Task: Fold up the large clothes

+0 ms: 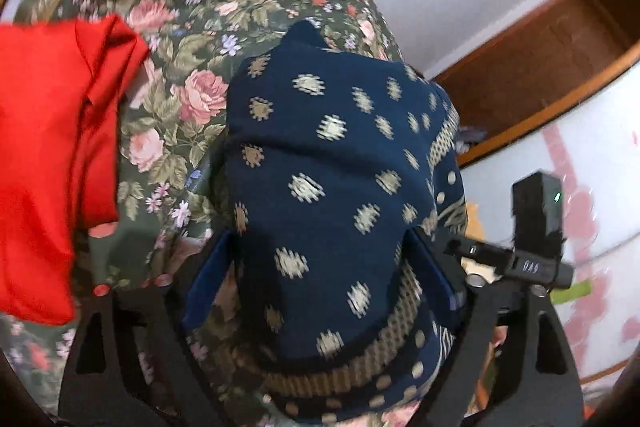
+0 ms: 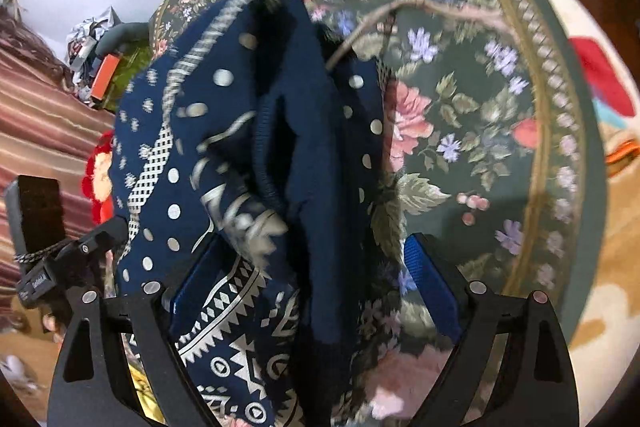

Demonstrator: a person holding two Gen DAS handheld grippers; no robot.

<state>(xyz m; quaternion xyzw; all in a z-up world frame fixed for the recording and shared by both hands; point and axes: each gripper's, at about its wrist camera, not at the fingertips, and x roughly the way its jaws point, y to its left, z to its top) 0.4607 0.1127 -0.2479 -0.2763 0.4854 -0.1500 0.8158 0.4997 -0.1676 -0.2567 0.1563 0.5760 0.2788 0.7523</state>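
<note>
A navy garment (image 1: 340,147) with pale diamond motifs and a patterned border lies bunched on a green floral bedspread (image 1: 180,7). My left gripper (image 1: 320,233) stands open just above it. The cloth bulges up between its blue pads (image 1: 208,279), and some bedspread shows beside the left pad. In the right wrist view the same navy garment (image 2: 240,147) shows its dark inner folds and white geometric border. My right gripper (image 2: 316,237) is open over it: the left pad is at the cloth, while the right pad (image 2: 432,287) stands apart over the bedspread (image 2: 460,107).
A red garment (image 1: 48,155) lies on the bedspread to the left of the navy one. Brown wooden furniture (image 1: 540,67) stands along the white wall. A striped cloth (image 2: 40,127) and a pile of clutter (image 2: 92,43) lie beyond the bed's edge.
</note>
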